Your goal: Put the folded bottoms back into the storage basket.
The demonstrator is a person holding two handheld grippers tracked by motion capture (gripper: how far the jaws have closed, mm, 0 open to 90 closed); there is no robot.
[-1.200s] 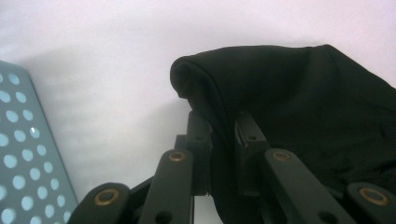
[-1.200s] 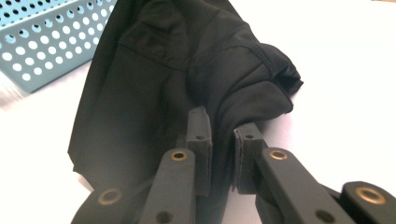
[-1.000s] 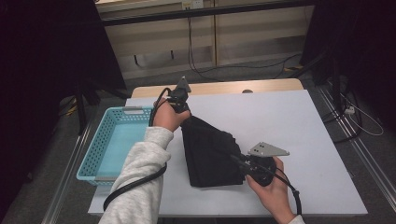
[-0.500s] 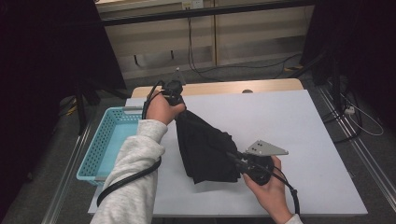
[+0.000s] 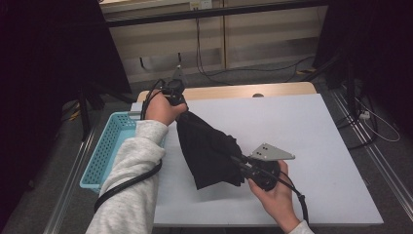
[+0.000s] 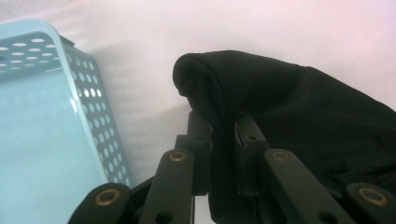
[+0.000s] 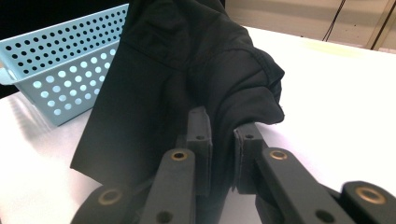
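So both grippers had the black cloth [image 5: 207,148] pinched between them, stretched over the white table [image 5: 331,146]. The left gripper [image 5: 179,100] was up high near the far left corner, jaws clamped tight on a folded edge of the cloth; in the left gripper view you could see the fabric bunched right between the pads [image 6: 247,135]. The right gripper [image 5: 239,163] sat lower and nearer the person, also closed down on a fold, with the cloth [image 7: 187,70] draped up and away from its jaws. Most of the cloth hung in the air between the two, only its bottom edge brushing the table.

What I'd have worried about: each grip was on a thin bit of edge, not a big handful. If the two hands pulled apart any harder, I'd guess one fold could slide out of the pads and the whole thing would flop down half-folded. The left one looked riskier to me, since it carried the weight from above.

Other thing was the blue basket [image 5: 104,151] just left of the cloth, under the left forearm [image 5: 131,165]. The sleeve or the trailing cable [image 5: 124,185] looked close enough to snag its rim and drag it toward the table edge. The hanging corner could also catch on it.
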